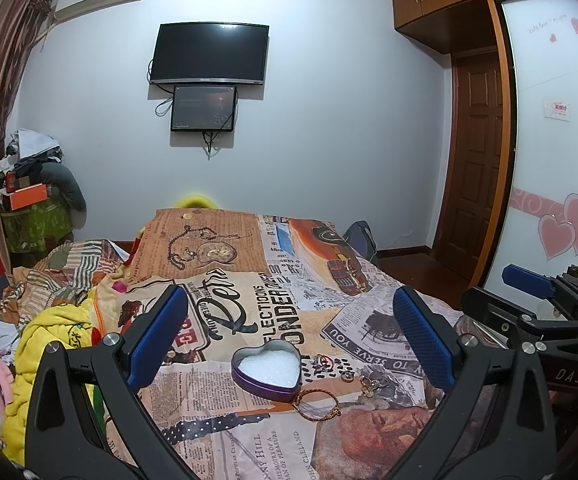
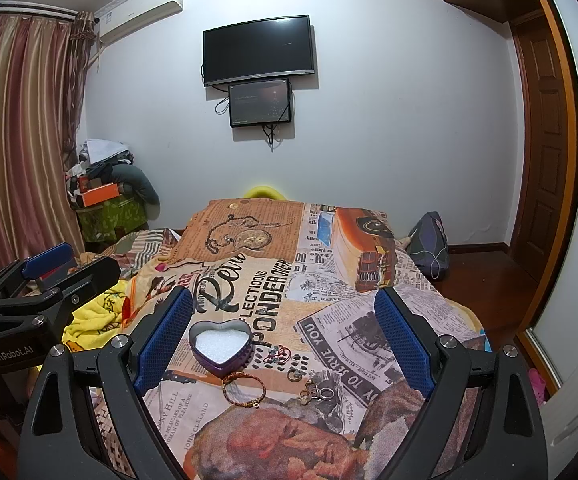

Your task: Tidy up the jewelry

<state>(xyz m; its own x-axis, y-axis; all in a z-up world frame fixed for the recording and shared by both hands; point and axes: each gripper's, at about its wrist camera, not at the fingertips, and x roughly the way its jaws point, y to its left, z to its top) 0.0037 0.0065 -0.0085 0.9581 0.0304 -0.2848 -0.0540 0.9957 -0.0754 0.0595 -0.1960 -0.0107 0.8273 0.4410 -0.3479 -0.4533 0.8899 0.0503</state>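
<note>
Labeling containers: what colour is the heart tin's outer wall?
Purple heart tin, white foam inside; clearest in left wrist view.

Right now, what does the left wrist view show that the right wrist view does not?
Only the left wrist view shows the pink heart stickers on the wardrobe door and the right gripper. Only the right wrist view shows the full striped curtain and the left gripper. Both show the open heart-shaped tin with loose jewelry beside it, including a braided bracelet, on the printed blanket.
</note>
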